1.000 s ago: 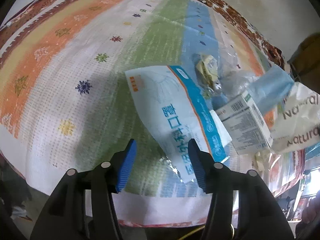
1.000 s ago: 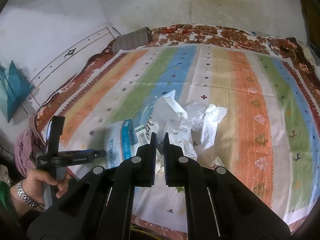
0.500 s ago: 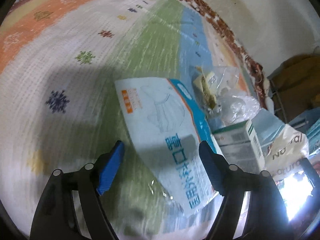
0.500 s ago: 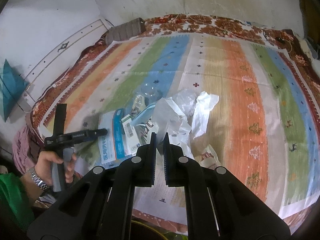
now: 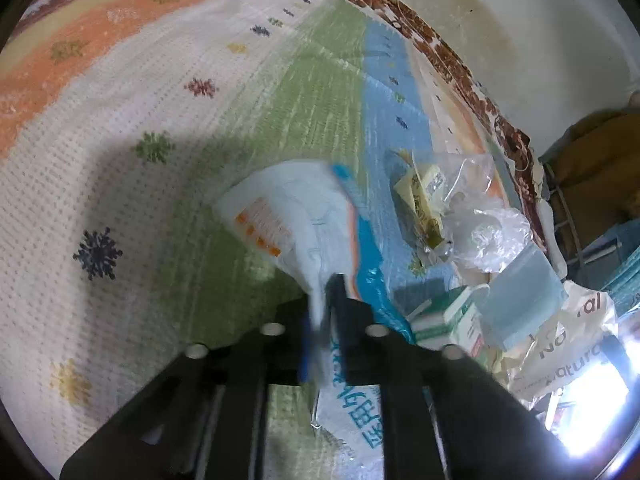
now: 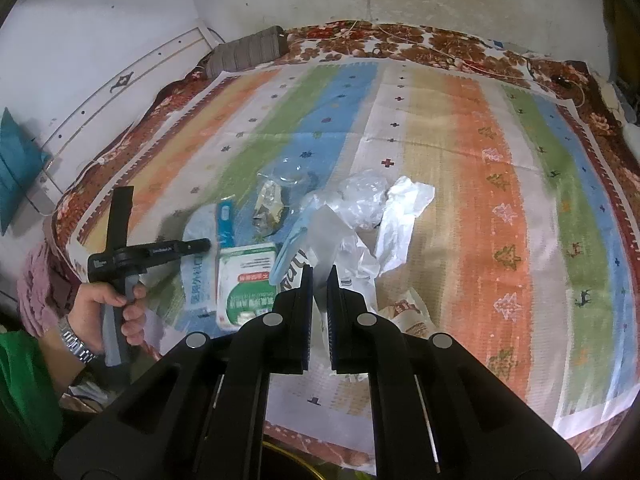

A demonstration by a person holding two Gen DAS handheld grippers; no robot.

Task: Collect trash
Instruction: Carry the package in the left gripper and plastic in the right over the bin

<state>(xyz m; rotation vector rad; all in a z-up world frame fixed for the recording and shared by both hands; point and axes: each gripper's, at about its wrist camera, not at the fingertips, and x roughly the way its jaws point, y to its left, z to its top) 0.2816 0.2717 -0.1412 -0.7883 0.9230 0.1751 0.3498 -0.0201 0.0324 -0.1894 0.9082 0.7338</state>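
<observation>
My left gripper (image 5: 322, 304) is shut on the edge of a white and blue mask packet (image 5: 304, 224), which bends up off the striped blanket (image 5: 168, 92). It also shows in the right wrist view (image 6: 202, 236), with the left gripper (image 6: 200, 245) at its near edge. My right gripper (image 6: 319, 276) is shut on a white plastic bag (image 6: 340, 248) printed with dark letters. A green and white box (image 6: 246, 284), a blue face mask (image 6: 290, 248), a yellow wrapper (image 6: 270, 204) and clear plastic (image 6: 364, 196) lie between them.
The blanket's near edge (image 6: 304, 436) drops off below my right gripper. A grey roll (image 6: 248, 50) lies at the far edge by the wall. A teal cushion (image 6: 16, 164) leans at the left. A brown printed wrapper (image 6: 408, 312) lies right of my right gripper.
My left gripper has moved in and closed on the mask packet's edge, lifting and folding it. My right gripper has stayed shut on the white bag.
</observation>
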